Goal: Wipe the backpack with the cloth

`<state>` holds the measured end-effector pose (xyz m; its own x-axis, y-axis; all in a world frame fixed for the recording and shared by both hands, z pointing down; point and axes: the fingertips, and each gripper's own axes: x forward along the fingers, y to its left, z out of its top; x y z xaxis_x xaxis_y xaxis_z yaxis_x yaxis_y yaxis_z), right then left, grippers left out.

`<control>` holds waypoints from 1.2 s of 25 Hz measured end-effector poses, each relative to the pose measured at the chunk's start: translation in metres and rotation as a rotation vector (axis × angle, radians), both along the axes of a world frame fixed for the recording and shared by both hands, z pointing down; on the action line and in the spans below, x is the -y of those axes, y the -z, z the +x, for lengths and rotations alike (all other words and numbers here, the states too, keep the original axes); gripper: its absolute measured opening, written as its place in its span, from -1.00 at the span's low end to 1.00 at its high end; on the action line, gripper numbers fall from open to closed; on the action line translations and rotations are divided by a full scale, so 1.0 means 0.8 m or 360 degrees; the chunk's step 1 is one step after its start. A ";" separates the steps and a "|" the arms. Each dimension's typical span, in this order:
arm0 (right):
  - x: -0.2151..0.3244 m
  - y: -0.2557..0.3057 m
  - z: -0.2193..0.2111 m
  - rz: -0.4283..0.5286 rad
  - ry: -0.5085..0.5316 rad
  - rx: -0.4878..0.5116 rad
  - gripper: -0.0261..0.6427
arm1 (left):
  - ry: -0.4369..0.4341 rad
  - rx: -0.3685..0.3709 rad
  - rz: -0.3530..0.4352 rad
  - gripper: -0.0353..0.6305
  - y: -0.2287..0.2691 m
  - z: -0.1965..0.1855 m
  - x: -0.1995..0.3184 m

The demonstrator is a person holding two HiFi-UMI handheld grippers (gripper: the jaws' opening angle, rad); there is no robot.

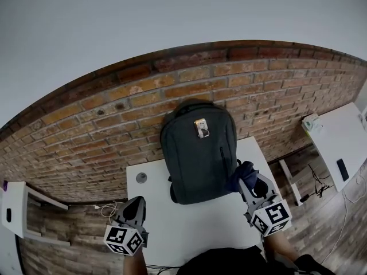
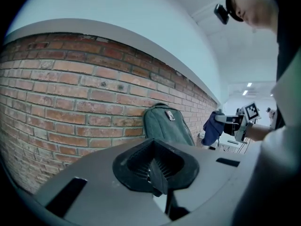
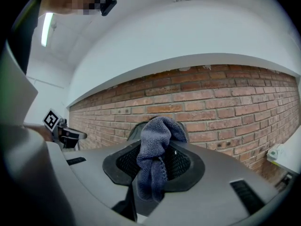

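A dark grey backpack (image 1: 198,153) stands upright on the white table (image 1: 195,228), leaning against the brick wall; it also shows in the left gripper view as the backpack (image 2: 167,125). My right gripper (image 1: 248,180) is shut on a dark blue cloth (image 1: 242,173), held just off the backpack's lower right side. In the right gripper view the cloth (image 3: 155,154) hangs bunched from the right gripper (image 3: 153,173) and hides most of the backpack. My left gripper (image 1: 135,209) hangs at the table's front left corner, away from the backpack; the left gripper (image 2: 156,173) is shut with nothing in it.
A round grey cap (image 1: 141,177) sits in the table top at the back left. The brick wall (image 1: 114,119) runs right behind the table. A second white table (image 1: 344,136) stands at the right, a white shelf (image 1: 14,202) at the left.
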<state>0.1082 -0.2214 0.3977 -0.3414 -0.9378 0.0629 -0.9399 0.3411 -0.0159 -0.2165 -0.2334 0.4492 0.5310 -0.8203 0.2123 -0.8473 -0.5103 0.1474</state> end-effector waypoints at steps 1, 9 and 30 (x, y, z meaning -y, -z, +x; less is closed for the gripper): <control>0.006 -0.001 0.002 -0.0009 -0.0011 -0.0003 -0.61 | 0.0008 -0.0004 -0.0002 -0.90 0.000 -0.001 0.001; 0.061 0.006 0.035 -0.0019 -0.0079 -0.0128 -0.61 | 0.0068 -0.0014 -0.0014 -0.90 -0.004 0.003 0.005; 0.244 -0.039 0.119 -0.0356 -0.0206 0.0116 -0.61 | 0.0214 0.0019 -0.0092 -0.90 -0.016 0.009 -0.001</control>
